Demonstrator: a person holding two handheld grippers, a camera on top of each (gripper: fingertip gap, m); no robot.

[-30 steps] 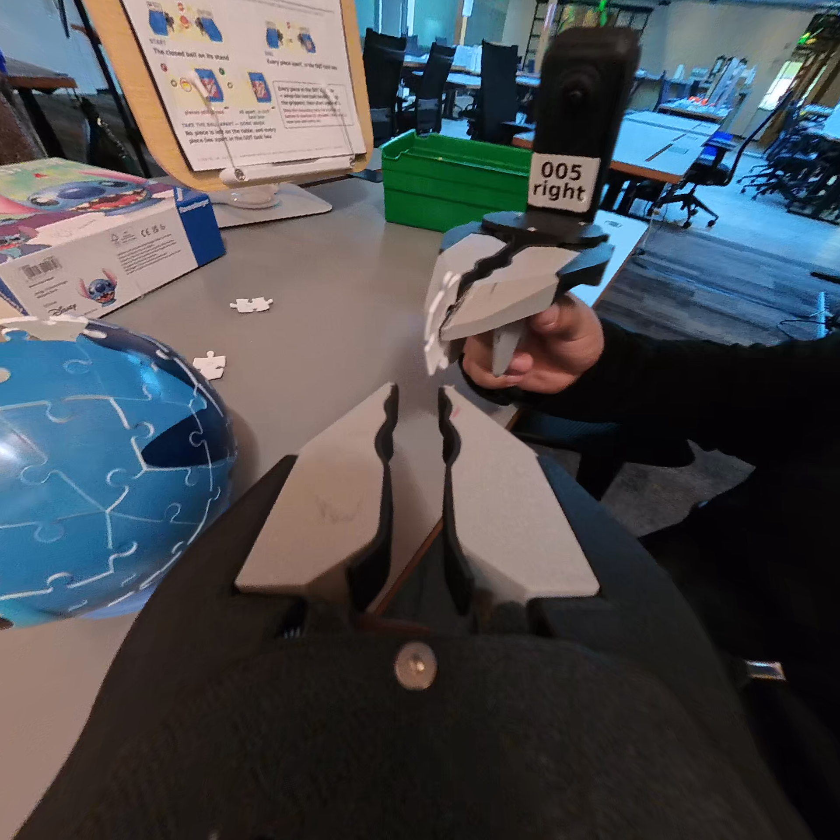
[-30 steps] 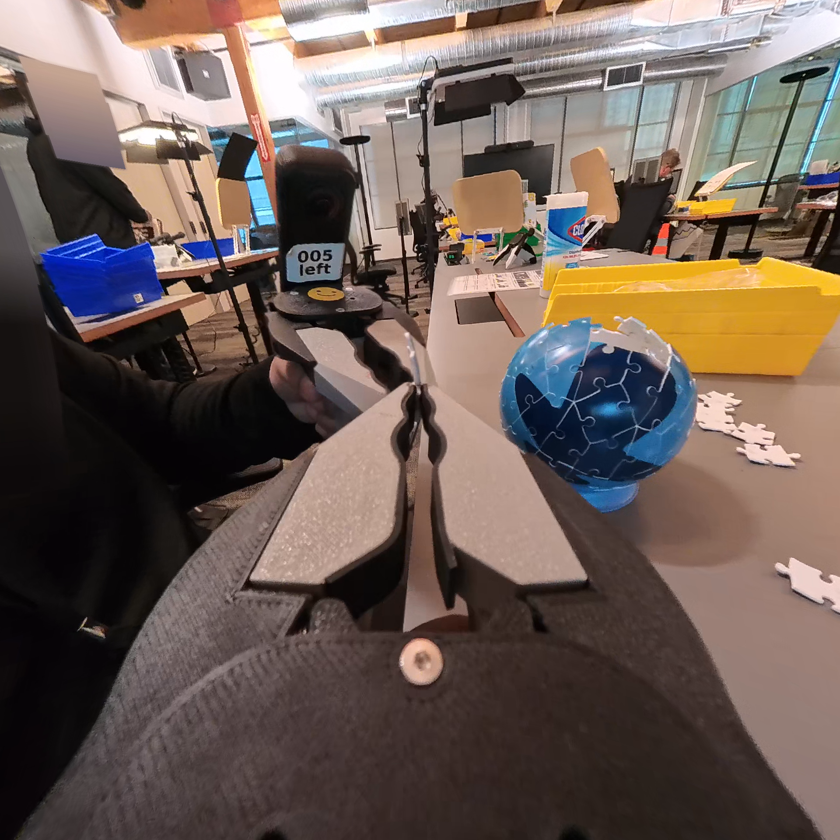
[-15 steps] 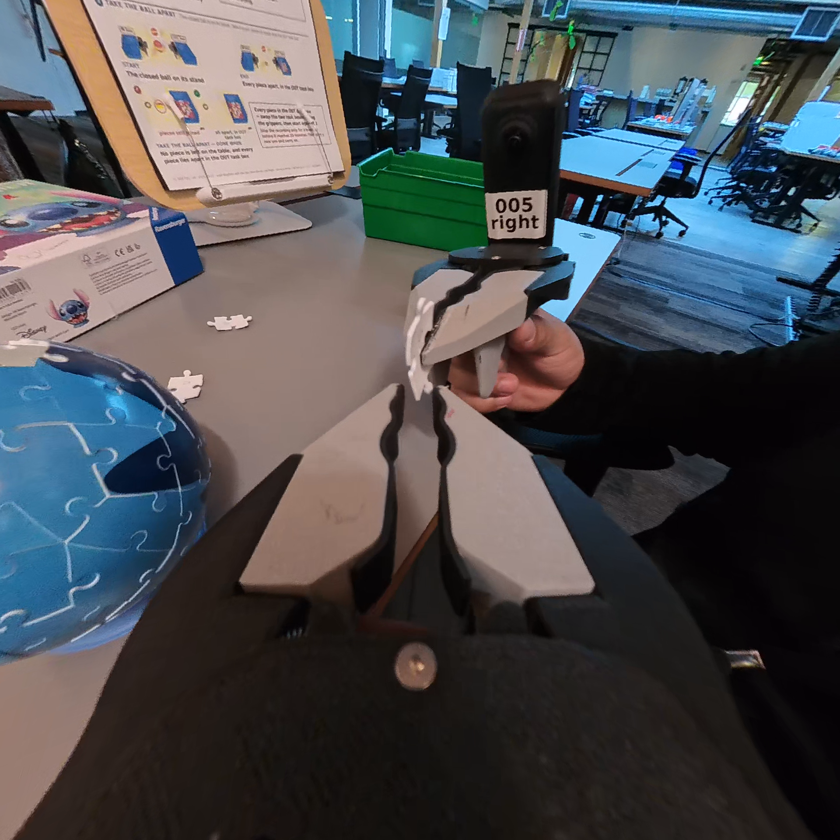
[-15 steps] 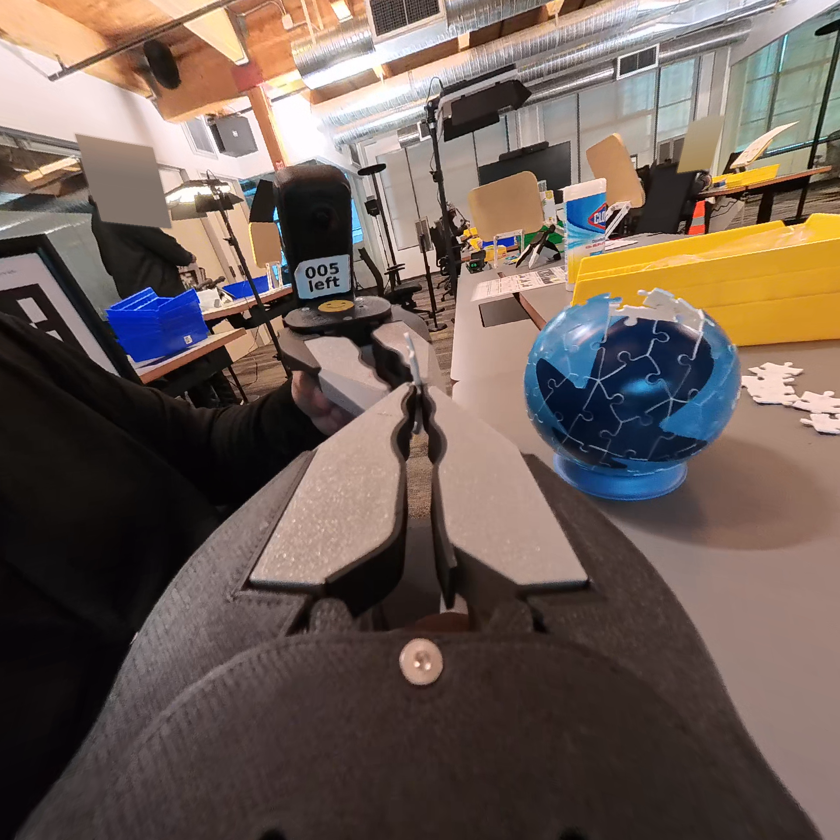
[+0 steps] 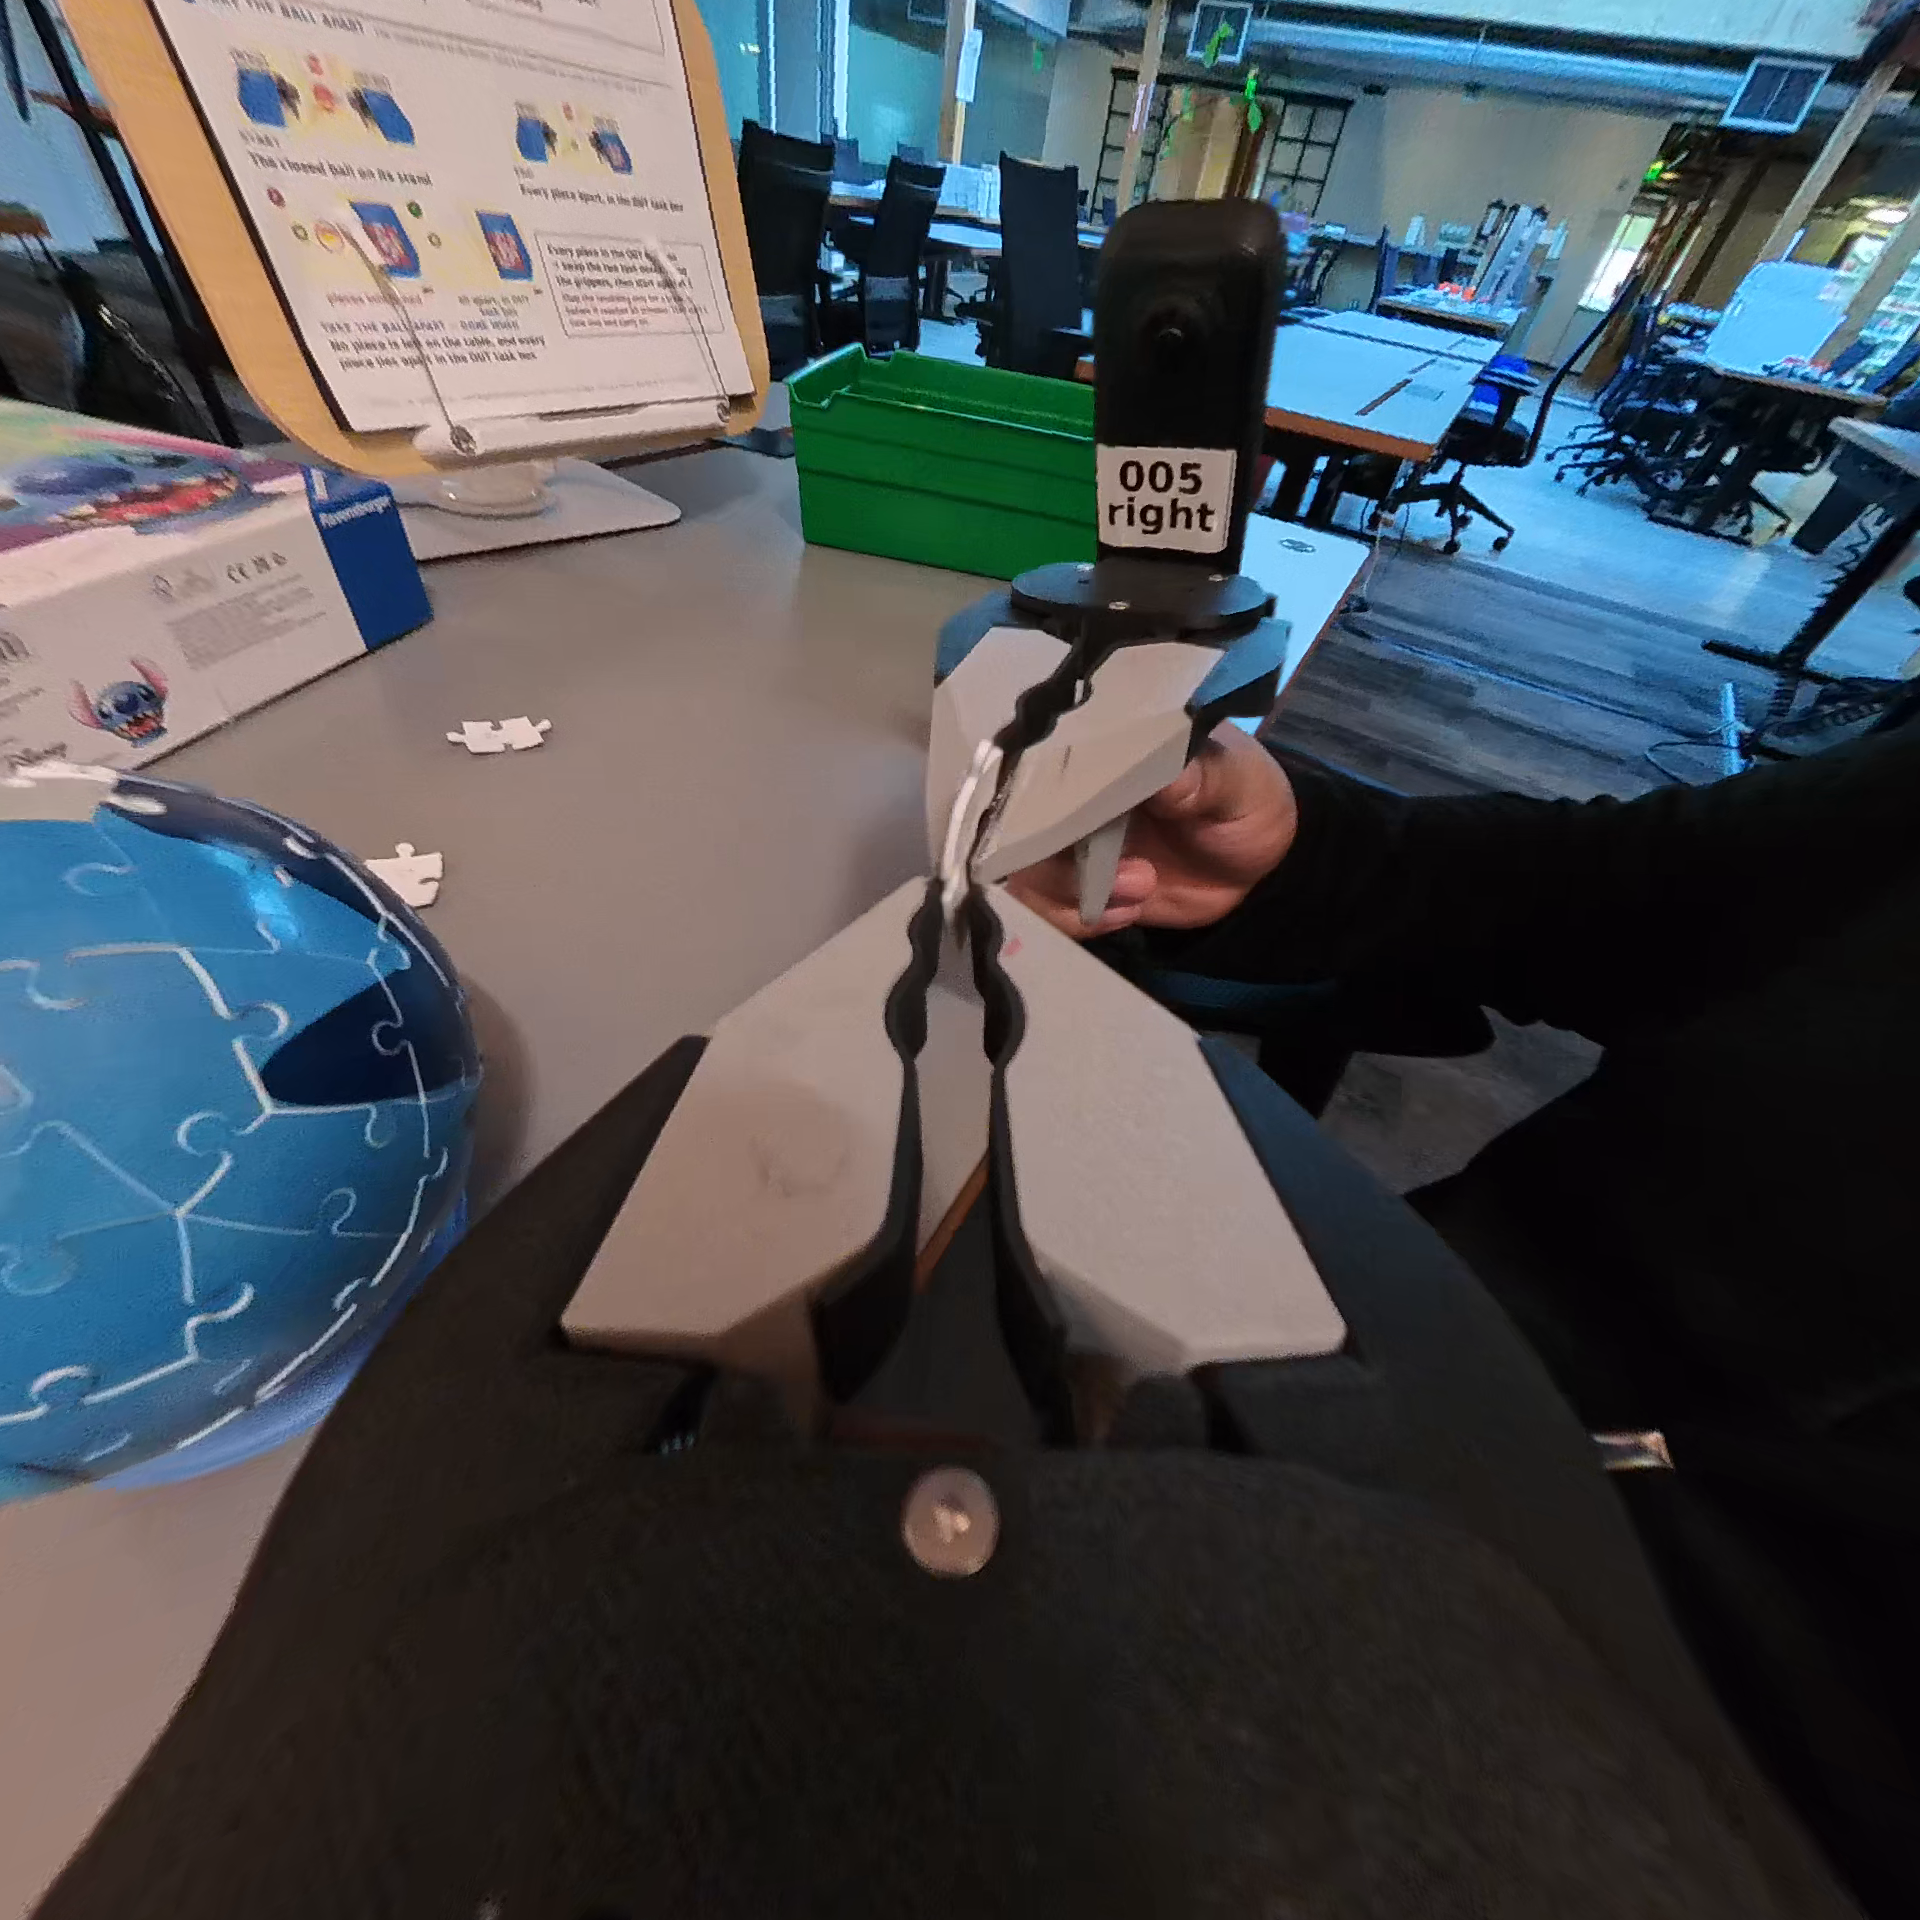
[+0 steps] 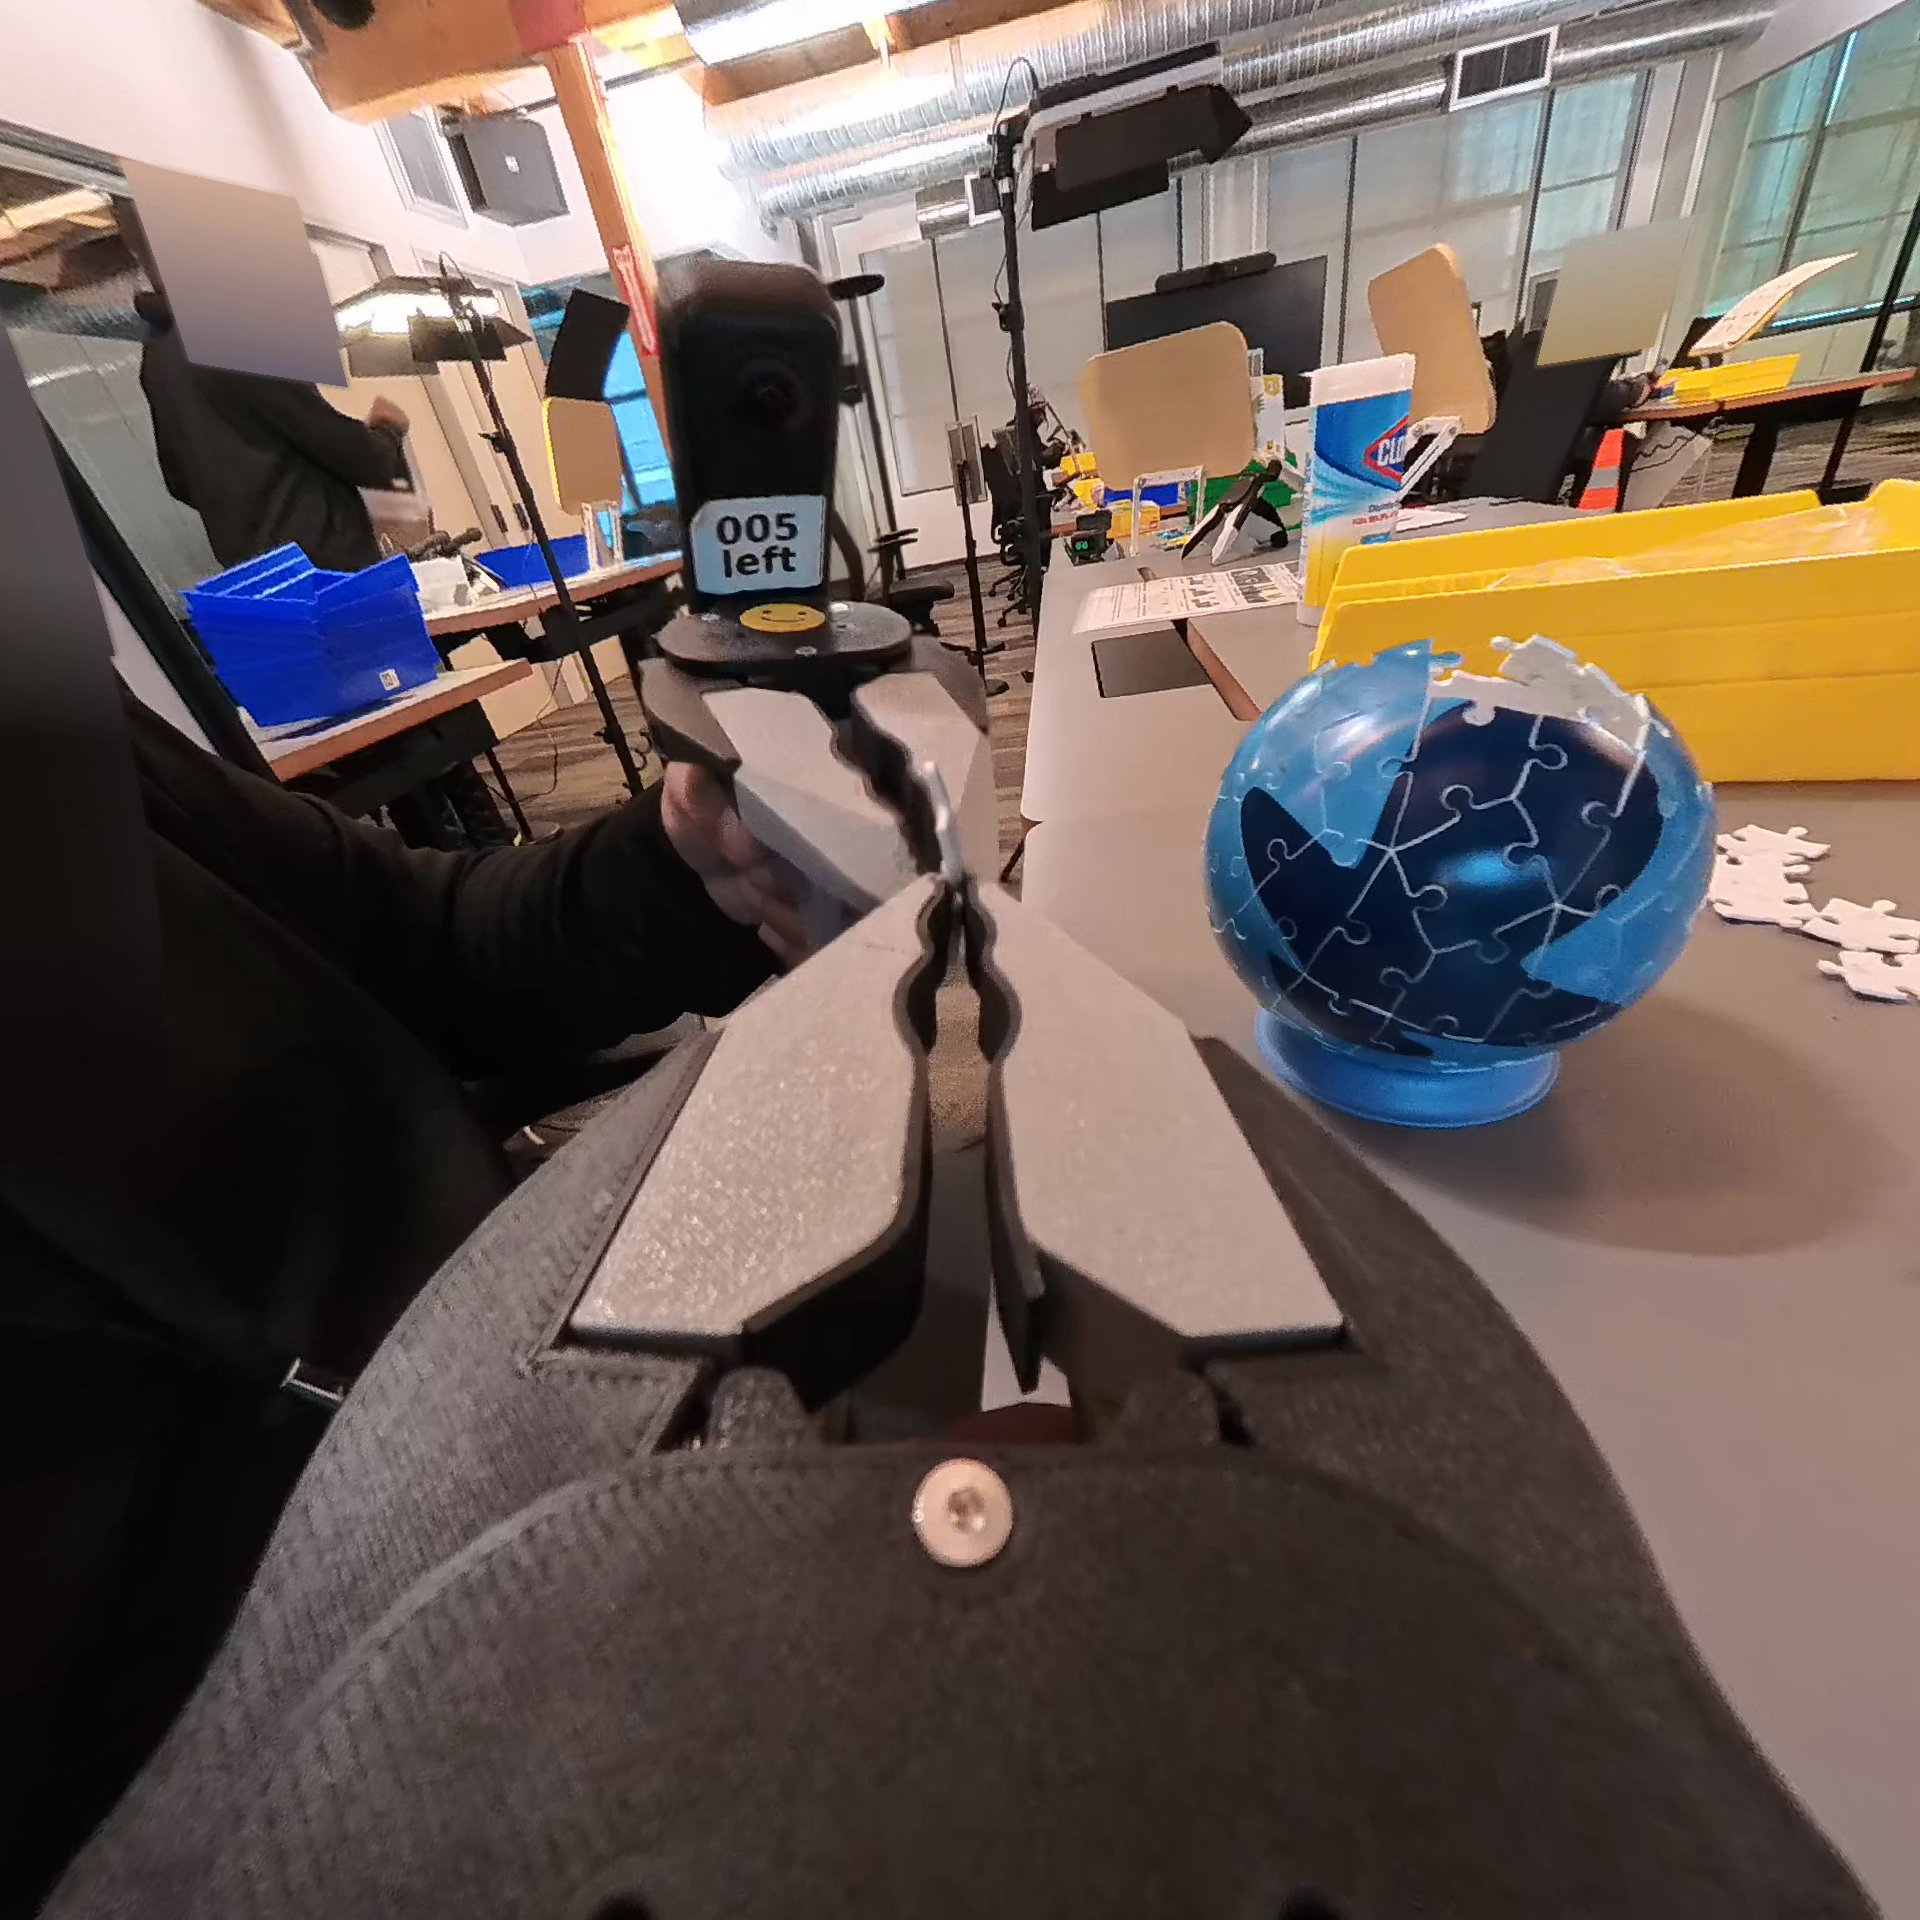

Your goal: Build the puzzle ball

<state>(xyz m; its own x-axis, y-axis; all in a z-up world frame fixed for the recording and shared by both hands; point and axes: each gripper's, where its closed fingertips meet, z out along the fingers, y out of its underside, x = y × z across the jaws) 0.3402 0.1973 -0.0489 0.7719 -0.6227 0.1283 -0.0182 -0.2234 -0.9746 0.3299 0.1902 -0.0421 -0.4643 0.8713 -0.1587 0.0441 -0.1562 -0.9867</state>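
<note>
Left of the left gripper [image 5: 951,914] the ball [image 5: 197,1132] is seen; a piece [image 5: 971,821] is clamped in the right gripper [image 5: 971,852], its edge between the left's slightly parted tips. Labelled box [image 5: 187,592] and sheet [image 5: 468,208] appear only here, the wipes tub [image 6: 1356,468] only opposite.

The two claws meet tip to tip. The right claw [image 5: 971,831] is level, its fingers pressed together at the tips; a bare hand [image 5: 1184,842] in a dark sleeve grips its handle. The left claw [image 5: 951,914] faces it, tips narrowly parted, its own hand [image 6: 727,862] wrapped below.
</note>
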